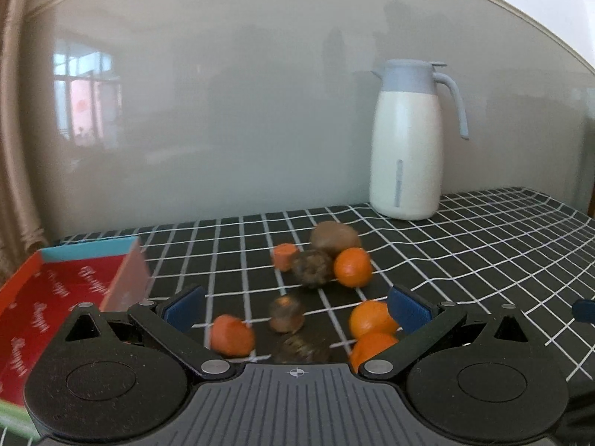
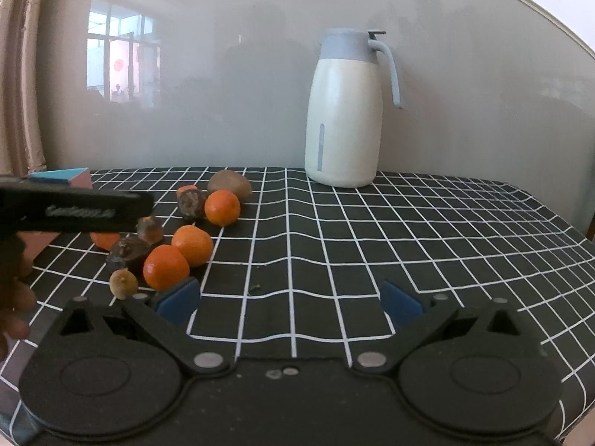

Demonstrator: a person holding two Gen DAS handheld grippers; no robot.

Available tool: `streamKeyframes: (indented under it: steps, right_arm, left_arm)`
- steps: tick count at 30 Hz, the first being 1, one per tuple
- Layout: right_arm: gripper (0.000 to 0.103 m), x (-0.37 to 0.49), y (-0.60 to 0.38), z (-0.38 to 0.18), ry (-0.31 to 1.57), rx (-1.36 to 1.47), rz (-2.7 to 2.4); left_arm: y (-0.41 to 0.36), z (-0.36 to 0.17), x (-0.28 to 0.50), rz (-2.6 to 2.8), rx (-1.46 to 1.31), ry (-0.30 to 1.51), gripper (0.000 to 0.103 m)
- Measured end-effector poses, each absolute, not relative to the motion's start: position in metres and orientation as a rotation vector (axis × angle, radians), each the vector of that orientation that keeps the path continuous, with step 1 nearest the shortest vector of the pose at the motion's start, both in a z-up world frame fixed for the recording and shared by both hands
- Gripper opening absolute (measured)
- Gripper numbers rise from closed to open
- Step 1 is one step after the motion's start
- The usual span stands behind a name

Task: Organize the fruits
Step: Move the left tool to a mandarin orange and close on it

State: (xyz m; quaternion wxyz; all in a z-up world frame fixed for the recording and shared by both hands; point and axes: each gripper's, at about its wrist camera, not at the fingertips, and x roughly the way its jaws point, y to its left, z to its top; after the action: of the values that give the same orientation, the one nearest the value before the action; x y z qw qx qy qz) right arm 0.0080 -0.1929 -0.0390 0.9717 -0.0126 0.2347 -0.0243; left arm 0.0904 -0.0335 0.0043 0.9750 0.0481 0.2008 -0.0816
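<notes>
Several fruits lie on the black checked tablecloth (image 1: 483, 245). My left gripper (image 1: 297, 308) hovers open over the near ones: an orange-red fruit (image 1: 232, 336), two dark brown fruits (image 1: 286, 314), and two tangerines (image 1: 372, 319) by its right pad. Farther back sit a kiwi (image 1: 334, 238), another tangerine (image 1: 353, 267), a brown fruit (image 1: 312, 267) and a small orange piece (image 1: 284, 256). In the right wrist view the same cluster of tangerines (image 2: 191, 245) and the kiwi (image 2: 228, 184) lies left of my right gripper (image 2: 290, 301), which is open over bare cloth.
A red open box (image 1: 55, 297) with a teal rim stands at the left edge of the table. A white jug (image 2: 344, 111) with a grey-blue lid stands at the back by the wall. A hand (image 2: 15, 297) holds the left gripper's black body (image 2: 85, 212).
</notes>
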Motion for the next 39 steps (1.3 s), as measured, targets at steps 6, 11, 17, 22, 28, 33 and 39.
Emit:
streamKeyframes:
  steps: [6,11,17,22,28,33,39]
  right_arm:
    - [0.103,0.014,-0.197,-0.042,0.490,-0.018,-0.067]
    - [0.103,0.022,-0.201,-0.043,0.496,-0.003,-0.089]
    - [0.103,0.050,-0.214,-0.046,0.507,0.039,-0.158]
    - [0.103,0.076,-0.219,-0.045,0.494,0.064,-0.222]
    - [0.103,0.106,-0.228,-0.051,0.540,0.074,-0.264]
    - [0.103,0.105,-0.233,-0.050,0.543,0.073,-0.262]
    - [0.103,0.101,-0.238,-0.048,0.540,0.091,-0.263]
  left_arm:
    - [-0.061,0.008,0.127,-0.178,0.111,0.435,0.103]
    - [-0.079,0.000,0.165,-0.189,0.137,0.536,0.073]
    - [-0.086,-0.018,0.195,-0.175,0.128,0.638,0.066]
    - [-0.095,-0.024,0.200,-0.178,0.142,0.646,0.066]
    - [-0.104,-0.026,0.209,-0.161,0.185,0.631,0.064]
    - [-0.113,-0.026,0.213,-0.191,0.194,0.638,0.000]
    - [-0.110,-0.030,0.215,-0.169,0.217,0.661,0.000]
